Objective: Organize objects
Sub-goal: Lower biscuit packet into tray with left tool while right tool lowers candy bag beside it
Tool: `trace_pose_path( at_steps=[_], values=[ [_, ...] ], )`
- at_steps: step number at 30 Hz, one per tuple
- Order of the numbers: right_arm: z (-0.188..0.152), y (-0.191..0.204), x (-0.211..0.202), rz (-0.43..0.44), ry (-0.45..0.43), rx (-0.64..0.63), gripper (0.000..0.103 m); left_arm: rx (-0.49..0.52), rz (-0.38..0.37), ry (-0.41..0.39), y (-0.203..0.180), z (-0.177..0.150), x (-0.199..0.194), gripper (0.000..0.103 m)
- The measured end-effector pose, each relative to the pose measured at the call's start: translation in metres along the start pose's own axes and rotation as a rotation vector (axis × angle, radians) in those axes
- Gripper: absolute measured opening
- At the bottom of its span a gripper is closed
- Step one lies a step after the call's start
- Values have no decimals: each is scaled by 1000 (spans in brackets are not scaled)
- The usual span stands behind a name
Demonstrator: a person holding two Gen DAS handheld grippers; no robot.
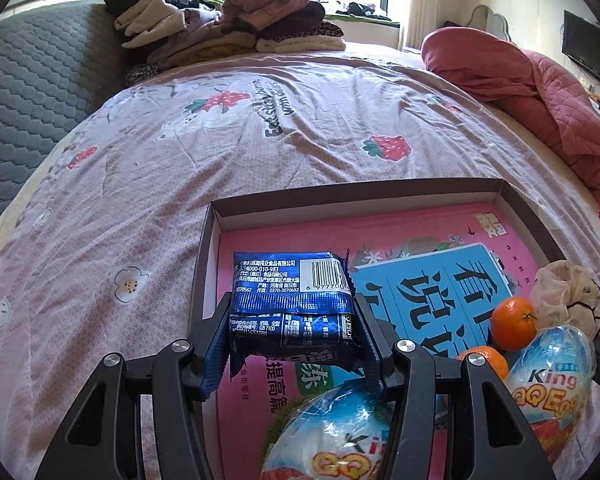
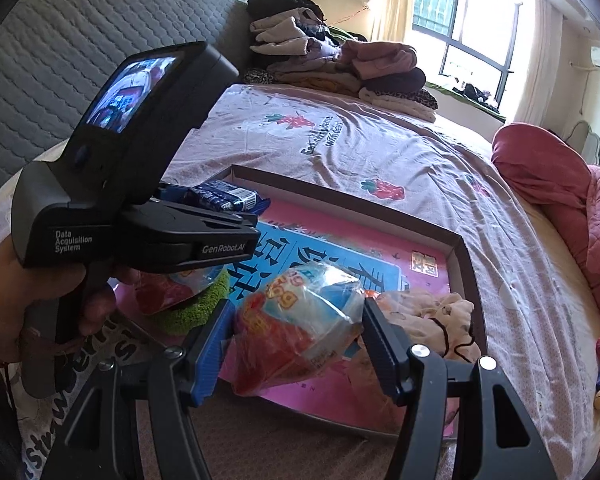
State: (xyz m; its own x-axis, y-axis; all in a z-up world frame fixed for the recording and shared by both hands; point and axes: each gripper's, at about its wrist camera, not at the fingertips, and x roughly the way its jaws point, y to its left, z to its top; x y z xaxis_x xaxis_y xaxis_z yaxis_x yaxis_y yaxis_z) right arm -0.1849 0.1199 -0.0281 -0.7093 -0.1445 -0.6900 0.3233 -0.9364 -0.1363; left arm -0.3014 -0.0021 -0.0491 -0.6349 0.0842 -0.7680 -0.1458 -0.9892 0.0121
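Over the shallow cardboard box [image 1: 380, 194], left gripper [image 1: 292, 320] clamps a blue snack packet [image 1: 288, 304]; right gripper [image 2: 298, 332] clamps a wrapped toy egg [image 2: 296, 320].

Tray [image 1: 516, 200] on the bed [image 1: 300, 120] — clothes pile [image 1: 228, 24] behind, seemingly against the headboard [image 1: 32, 80].

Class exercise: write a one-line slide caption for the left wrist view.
Left gripper holds a blue snack packet over a shallow box on a bed.
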Motion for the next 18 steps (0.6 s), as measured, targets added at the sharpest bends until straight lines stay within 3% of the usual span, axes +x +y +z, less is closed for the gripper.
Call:
trace_pose_path(
  at_steps=[18],
  values=[
    [-3,-7,2,-12,31,32,64,14,-29,62,-5,-6,10,58]
  ],
)
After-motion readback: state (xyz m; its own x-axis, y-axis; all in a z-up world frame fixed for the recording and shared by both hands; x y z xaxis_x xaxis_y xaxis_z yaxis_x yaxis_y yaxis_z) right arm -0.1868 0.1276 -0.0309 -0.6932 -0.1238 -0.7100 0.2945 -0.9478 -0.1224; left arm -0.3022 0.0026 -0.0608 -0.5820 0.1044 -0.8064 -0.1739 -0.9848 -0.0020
